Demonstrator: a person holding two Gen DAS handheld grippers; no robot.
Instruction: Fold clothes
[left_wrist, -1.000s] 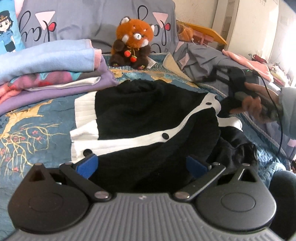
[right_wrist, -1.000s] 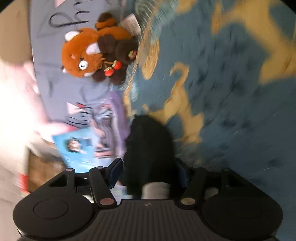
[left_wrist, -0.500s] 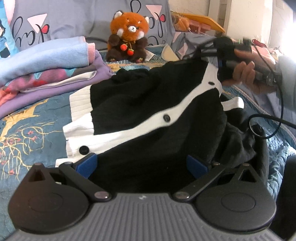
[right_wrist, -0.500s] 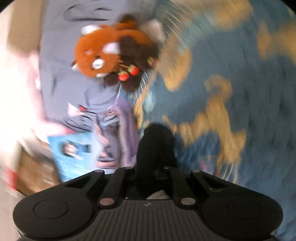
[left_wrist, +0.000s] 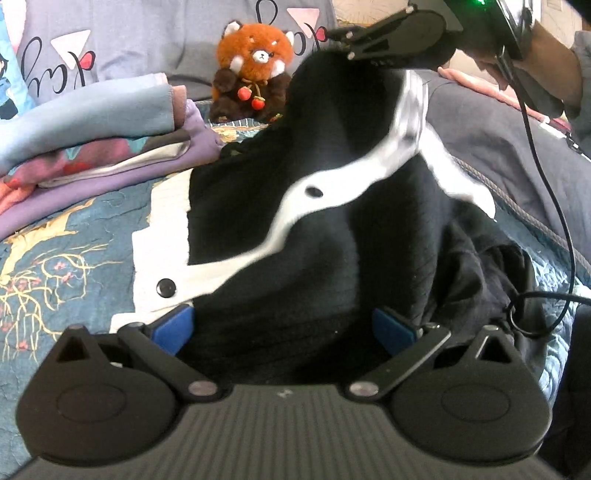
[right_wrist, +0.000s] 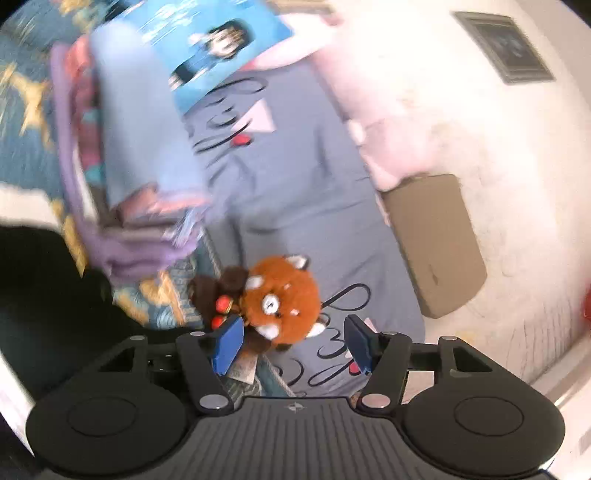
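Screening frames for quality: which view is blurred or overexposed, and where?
Right wrist view: motion blur over the folded clothes stack, wall washed out. Left wrist view: mostly sharp; only the cardigan's lifted white band smears, and fisheye bends the edges.

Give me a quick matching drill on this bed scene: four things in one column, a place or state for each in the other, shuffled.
Things:
1. cardigan
2. red panda plush
3. folded stack
4. right gripper

Places or states:
A. sits against the grey pillow
B. piled at the left of the bed
C. jaws opening, nothing between them
D. black with white trim, between the left gripper's open jaws

Pairs: 1-D, 2-A, 3-B, 4-C
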